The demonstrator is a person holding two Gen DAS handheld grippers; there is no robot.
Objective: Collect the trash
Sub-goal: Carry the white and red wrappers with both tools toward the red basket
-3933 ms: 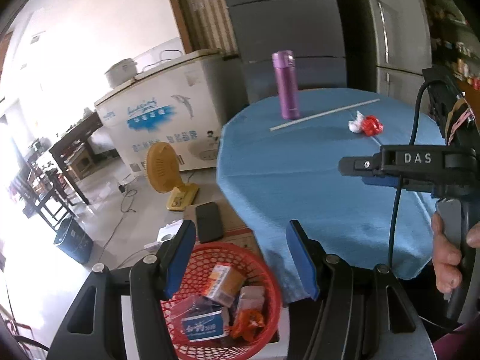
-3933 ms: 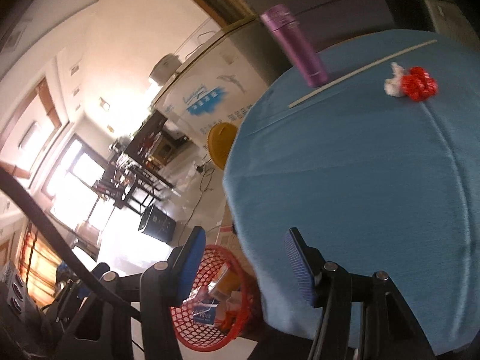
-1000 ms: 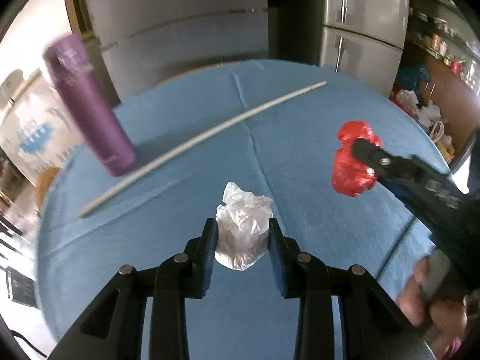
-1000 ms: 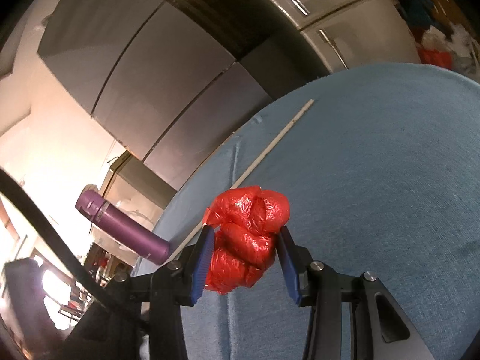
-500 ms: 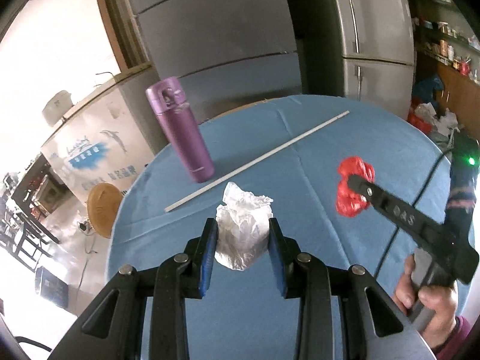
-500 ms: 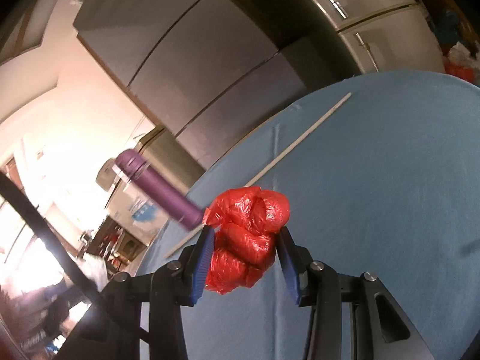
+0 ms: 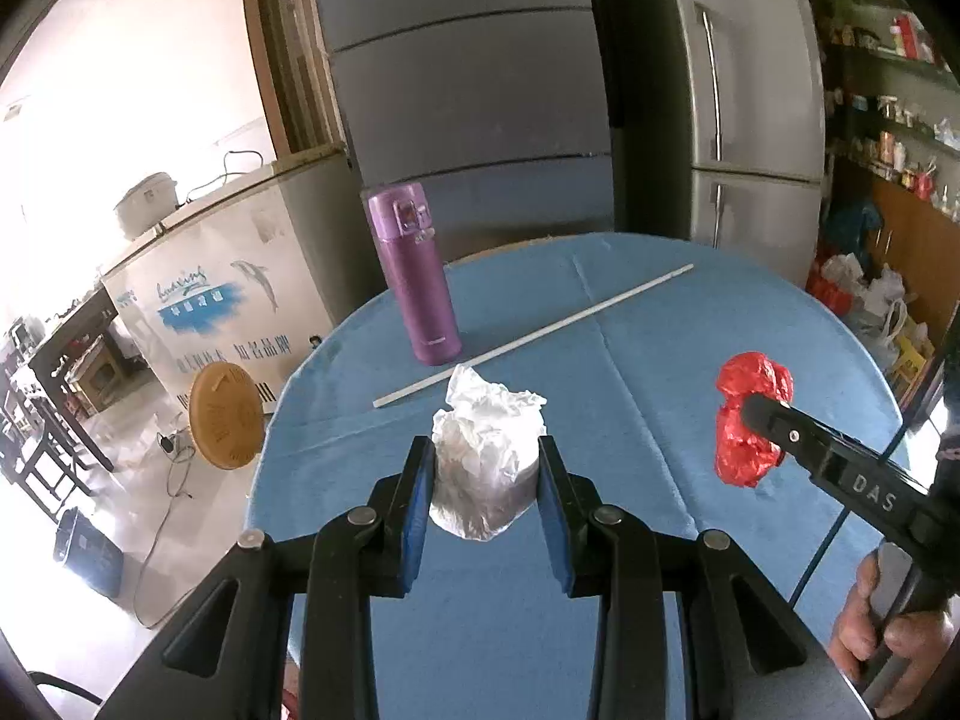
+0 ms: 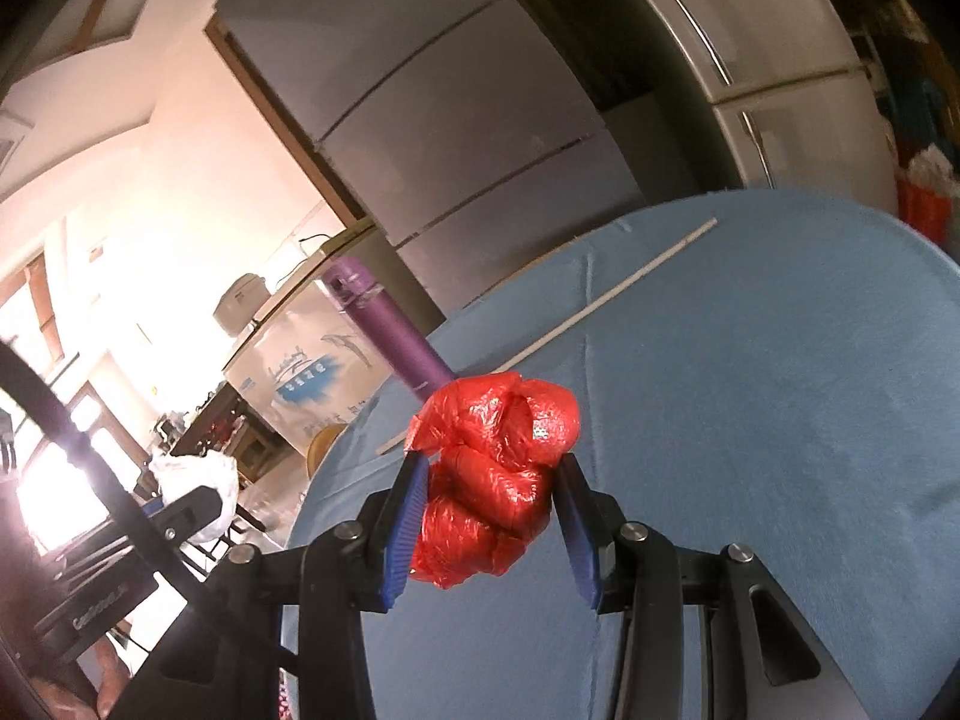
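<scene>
Left gripper [image 7: 485, 474] pinches the crumpled white tissue wad [image 7: 483, 456] and right gripper [image 8: 491, 516] clamps the red plastic bag wad [image 8: 492, 480], both held clear above the blue tablecloth [image 7: 660, 396], likely for carrying to a bin. Versus a second ago both grippers are higher and pulled back. The purple flask [image 7: 414, 276] and white stick [image 7: 534, 336] now sit farther off.

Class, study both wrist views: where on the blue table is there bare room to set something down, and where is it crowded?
The blue table is bare between the white stick and its near edge, and beyond the stick toward the fridges. Only the far-left rim is crowded: the purple bottle stands beside the stick's end.
</scene>
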